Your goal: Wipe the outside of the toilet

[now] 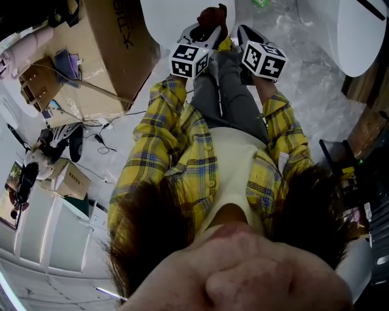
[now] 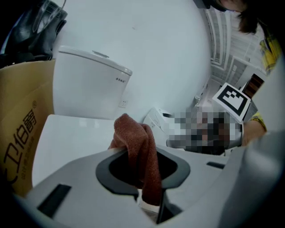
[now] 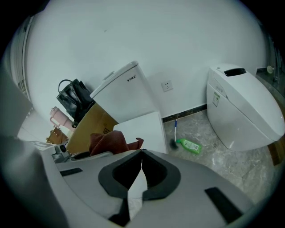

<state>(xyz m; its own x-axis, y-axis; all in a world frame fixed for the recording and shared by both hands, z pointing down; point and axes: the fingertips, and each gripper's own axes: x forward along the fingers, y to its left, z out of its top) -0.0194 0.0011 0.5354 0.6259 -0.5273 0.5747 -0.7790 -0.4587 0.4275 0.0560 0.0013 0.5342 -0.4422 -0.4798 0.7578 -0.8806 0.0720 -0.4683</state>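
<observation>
A white toilet [image 2: 89,84] with tank and closed lid [image 2: 62,142] stands against the wall; the right gripper view shows its tank [image 3: 124,91] too. My left gripper [image 2: 144,178] is shut on a red-brown cloth [image 2: 136,138], which hangs just above the lid. In the head view the cloth [image 1: 213,13] pokes out beyond the left gripper [image 1: 208,29], over the toilet's white lid [image 1: 170,18]. My right gripper [image 3: 141,151] is shut with nothing in it, close to the right of the left one [image 1: 242,35]. The cloth [image 3: 107,141] is also visible from there.
A cardboard box [image 3: 91,127] and a black bag [image 3: 73,100] stand left of the toilet. A second white toilet [image 3: 245,107] is on the right. A green bottle [image 3: 189,145] and a brush [image 3: 175,133] lie on the marble floor between them. Clutter and cables [image 1: 61,140] lie at the left.
</observation>
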